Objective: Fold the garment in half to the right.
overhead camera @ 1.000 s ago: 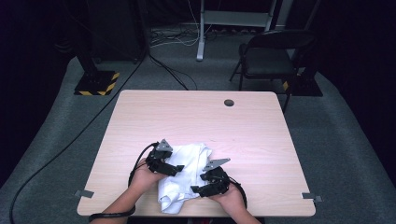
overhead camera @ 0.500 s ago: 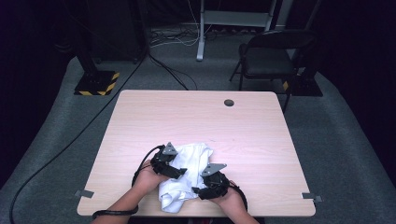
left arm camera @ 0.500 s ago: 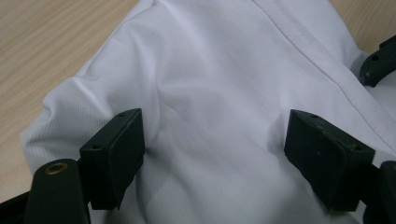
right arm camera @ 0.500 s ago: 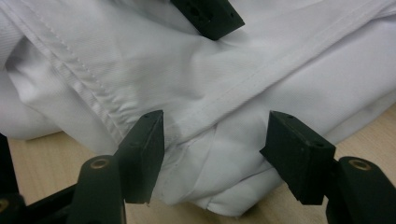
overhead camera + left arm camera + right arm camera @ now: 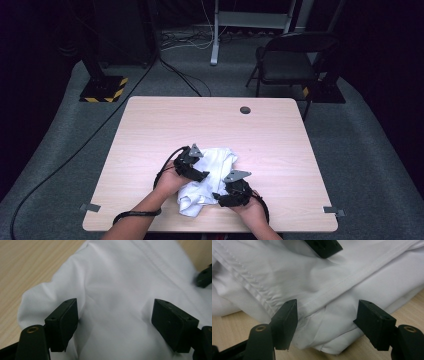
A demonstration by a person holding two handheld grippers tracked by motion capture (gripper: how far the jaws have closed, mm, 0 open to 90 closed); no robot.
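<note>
White cloth (image 5: 207, 177), bunched and creased, lies on the near middle of the pale wood tabletop (image 5: 280, 150), between the 2 grippers. In the high view the left gripper (image 5: 196, 174) rests on the cloth's left side and the right gripper (image 5: 223, 198) on its near right edge, each held by a hand coming in from the bottom edge; the jaws themselves are too small there to read.

The left gripper view gives what the high view cannot: the 2 black jaws stand wide apart over a smooth swell of the cloth (image 5: 117, 290), fabric rising between them, the left pad touching a fold and the right pad just off the surface. The jaws are released, not pinching, and they have just been closing a little. A bit of the other gripper's black jaw shows at the right edge, and bare tabletop (image 5: 27, 270) at the upper left.

The right gripper view looks low along the tabletop (image 5: 229, 332) at the cloth's stitched hem (image 5: 352, 282) and layered folds. Its jaws also stand apart, straddling a folded corner without clamping it, and they have just been opening. The tip of the left gripper's jaw shows at the top.

Only the high view shows the surroundings: a round hole (image 5: 245, 110) near the tabletop's far edge and a dark chair (image 5: 290, 57) beyond.
</note>
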